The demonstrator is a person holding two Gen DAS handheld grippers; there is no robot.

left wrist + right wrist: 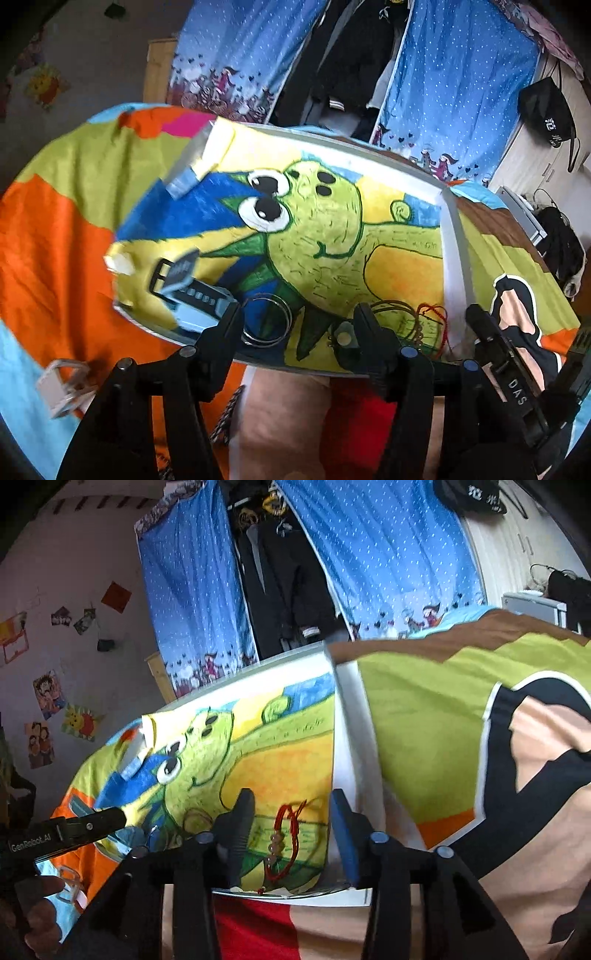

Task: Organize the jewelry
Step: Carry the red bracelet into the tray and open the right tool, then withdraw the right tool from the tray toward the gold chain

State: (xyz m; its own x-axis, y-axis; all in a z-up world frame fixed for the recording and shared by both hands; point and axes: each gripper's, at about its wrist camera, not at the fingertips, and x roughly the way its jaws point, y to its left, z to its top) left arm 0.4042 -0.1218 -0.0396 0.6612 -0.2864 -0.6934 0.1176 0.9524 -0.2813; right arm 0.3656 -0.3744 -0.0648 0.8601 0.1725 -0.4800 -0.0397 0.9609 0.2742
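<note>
Between the parted, empty jaws of the left gripper [295, 325] lie thin silver wire bangles [266, 320], flat on the painted cartoon-dinosaur board [332, 229]; the right gripper [291, 823], jaws also apart and empty, straddles the red cord bracelet with pale beads [282, 843], its long axis running away from them; a black-and-blue strap watch [192, 288] lies beyond the left jaws, leftward.
</note>
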